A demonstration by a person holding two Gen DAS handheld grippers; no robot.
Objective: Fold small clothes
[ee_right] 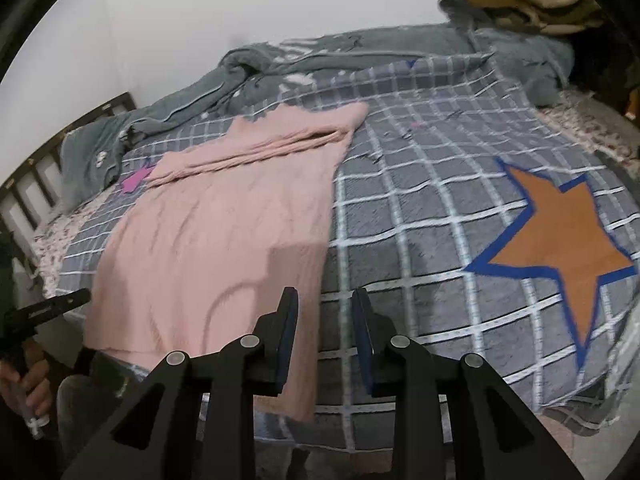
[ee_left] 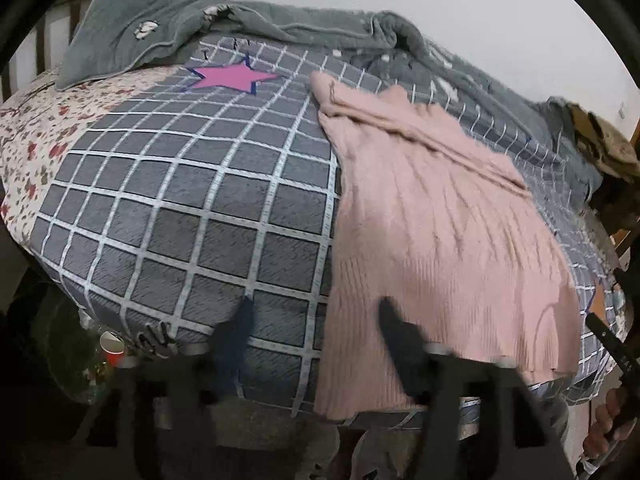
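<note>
Sweater [ee_left: 436, 240], pink, lies flat on my checked bedspread [ee_left: 180, 200]. I see my left gripper [ee_left: 316, 316] spread wide over its hem, my right gripper [ee_right: 325, 300] narrowly parted, both empty.

The sweater [ee_right: 224, 216] lies flat on the bed [ee_right: 420, 216], reaching its near edge. A bunched blanket [ee_right: 360, 48] lies behind it along the wall, with a clothes pile [ee_right: 532, 0] at the blanket's right end.

No text, label, brand or number is readable anywhere in either view.
</note>
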